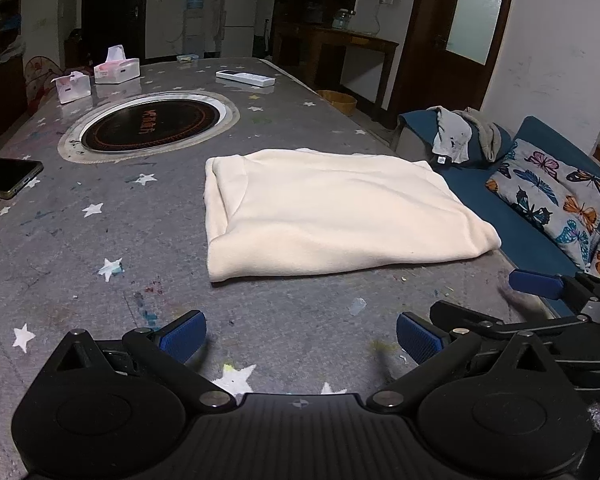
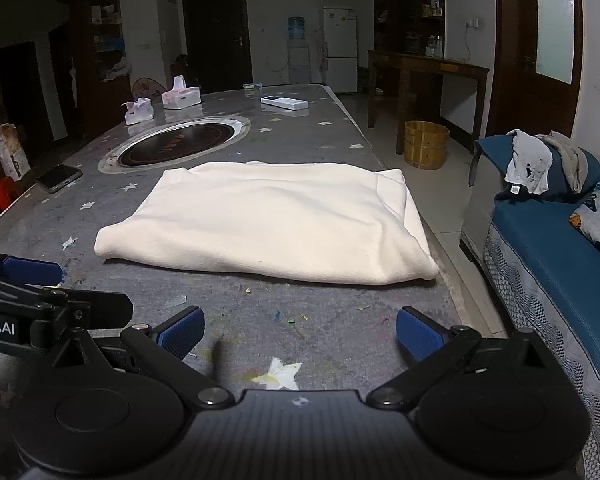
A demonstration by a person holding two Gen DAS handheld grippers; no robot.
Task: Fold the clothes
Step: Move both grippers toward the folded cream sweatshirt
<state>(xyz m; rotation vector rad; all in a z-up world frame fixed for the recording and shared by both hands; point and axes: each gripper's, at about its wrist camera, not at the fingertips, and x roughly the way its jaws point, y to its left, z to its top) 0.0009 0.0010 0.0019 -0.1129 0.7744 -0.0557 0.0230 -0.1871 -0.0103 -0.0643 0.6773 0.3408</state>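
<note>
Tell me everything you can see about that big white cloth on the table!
The cream cloth looks soft and fleecy. It is folded into a thick rectangle with layered edges showing at one end, lying flat on the grey star-patterned table, near the sofa-side edge. Only the table touches it; both claws sit open, short of it.

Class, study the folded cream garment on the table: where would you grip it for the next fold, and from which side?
Grip the cream garment at its two near corners, coming from the near table edge. That thick folded edge faces both open grippers, left and right, which likely suits a fold away.
</note>
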